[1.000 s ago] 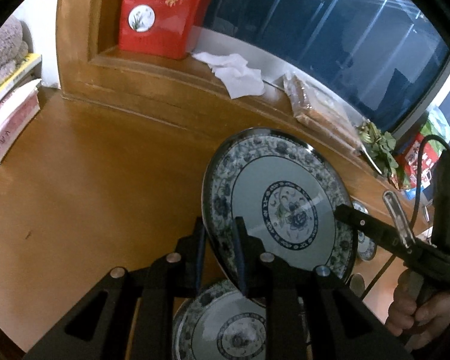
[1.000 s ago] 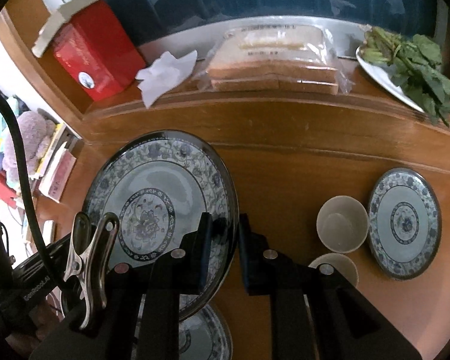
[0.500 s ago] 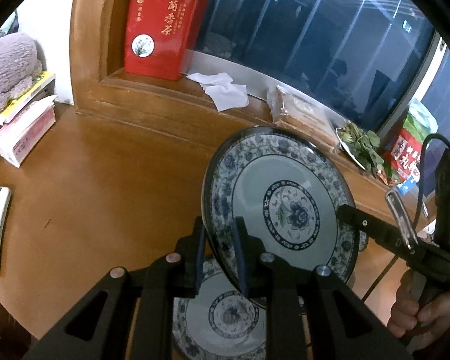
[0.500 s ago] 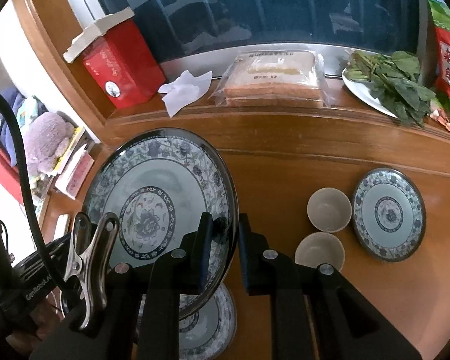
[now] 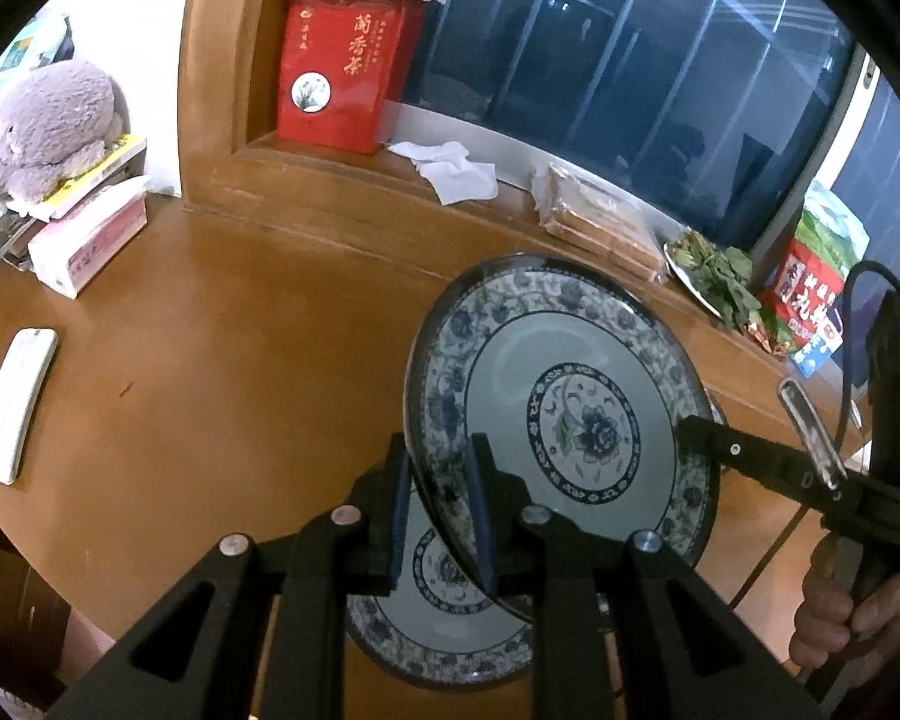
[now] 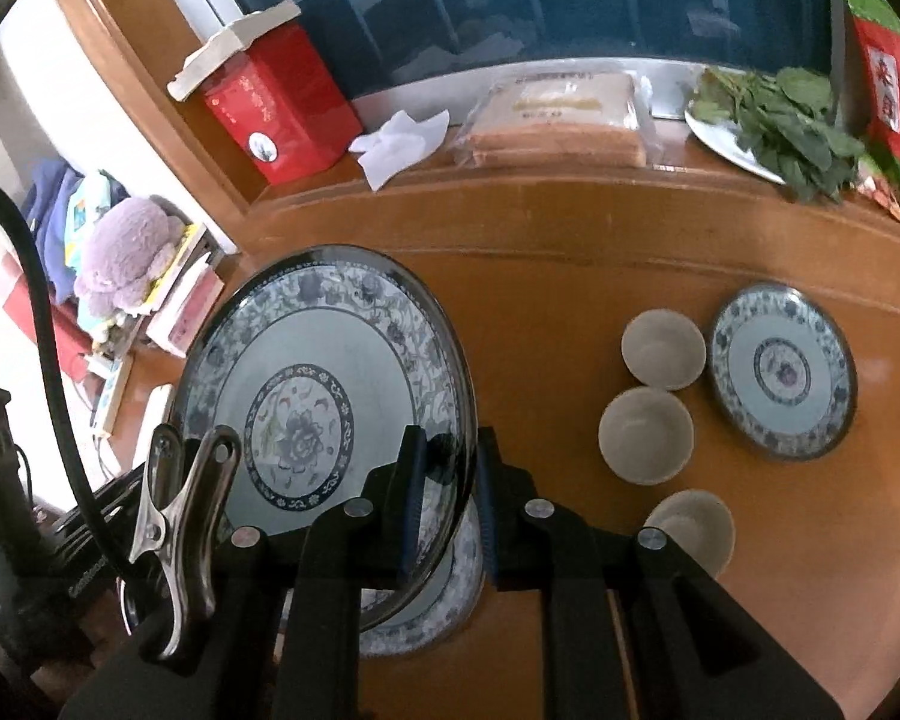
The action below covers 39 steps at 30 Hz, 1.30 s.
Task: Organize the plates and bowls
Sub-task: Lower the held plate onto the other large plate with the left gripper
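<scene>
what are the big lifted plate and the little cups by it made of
Big plate: looks like glazed ceramic or porcelain; its glossy surface throws reflections, and a blue floral pattern sits on pale glaze. Melamine cannot be ruled out.
Small cups: plain off-white, duller sheen, probably glazed ceramic too.

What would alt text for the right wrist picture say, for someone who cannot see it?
Black tongs grip the rim of a large blue-and-white floral plate, held above another patterned plate on a wooden table. To the right sit three pale bowls and a smaller matching plate.
</scene>
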{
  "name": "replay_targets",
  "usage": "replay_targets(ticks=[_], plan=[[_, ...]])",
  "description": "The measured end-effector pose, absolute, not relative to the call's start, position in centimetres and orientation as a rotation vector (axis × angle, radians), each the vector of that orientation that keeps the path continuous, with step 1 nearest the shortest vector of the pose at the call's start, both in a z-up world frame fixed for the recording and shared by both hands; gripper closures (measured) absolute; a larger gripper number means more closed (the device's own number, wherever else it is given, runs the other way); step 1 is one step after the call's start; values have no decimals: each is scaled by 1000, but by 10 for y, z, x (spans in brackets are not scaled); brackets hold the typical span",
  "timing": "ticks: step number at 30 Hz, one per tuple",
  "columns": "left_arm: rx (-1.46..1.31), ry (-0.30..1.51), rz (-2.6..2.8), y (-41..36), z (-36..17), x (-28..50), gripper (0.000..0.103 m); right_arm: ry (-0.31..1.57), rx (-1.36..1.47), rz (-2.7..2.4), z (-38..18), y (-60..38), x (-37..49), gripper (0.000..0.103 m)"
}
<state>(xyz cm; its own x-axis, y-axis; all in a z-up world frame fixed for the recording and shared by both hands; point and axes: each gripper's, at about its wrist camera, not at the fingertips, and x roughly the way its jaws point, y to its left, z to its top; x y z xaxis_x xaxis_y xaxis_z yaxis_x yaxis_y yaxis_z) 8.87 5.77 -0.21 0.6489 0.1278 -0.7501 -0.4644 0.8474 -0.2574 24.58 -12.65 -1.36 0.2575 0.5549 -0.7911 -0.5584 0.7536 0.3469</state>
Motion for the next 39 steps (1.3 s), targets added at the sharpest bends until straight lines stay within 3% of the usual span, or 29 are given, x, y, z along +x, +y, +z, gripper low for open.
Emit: replay_targets(ticks=[39], plan=[[-537, 1026, 347, 31, -73, 26, 84, 1282, -95, 747, -92, -135, 189, 85]])
